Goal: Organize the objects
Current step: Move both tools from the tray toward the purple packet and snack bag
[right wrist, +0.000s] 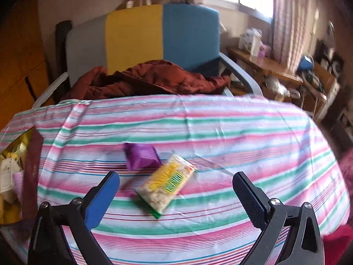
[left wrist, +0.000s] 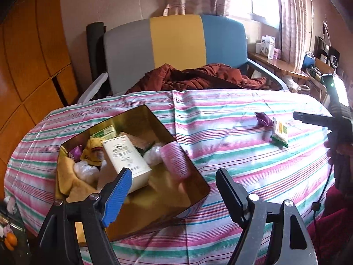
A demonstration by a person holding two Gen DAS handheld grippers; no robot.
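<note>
Tools tilt downward, both gaping and empty (left tool (left wrist: 174, 190) above tin (left wrist: 141, 114); right tool (right wrist: 176, 187) above snack packet (right wrist: 167, 183)).

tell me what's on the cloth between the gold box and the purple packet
Nothing: between the gold box and the purple packet only bare striped cloth shows, clearest in the left wrist view.

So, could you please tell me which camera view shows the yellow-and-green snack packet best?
The right wrist view: the snack packet lies large and central on the striped cloth, just ahead of the open jaws, its printed face showing though blurred. The left wrist view shows it small, near the right edge.
</note>
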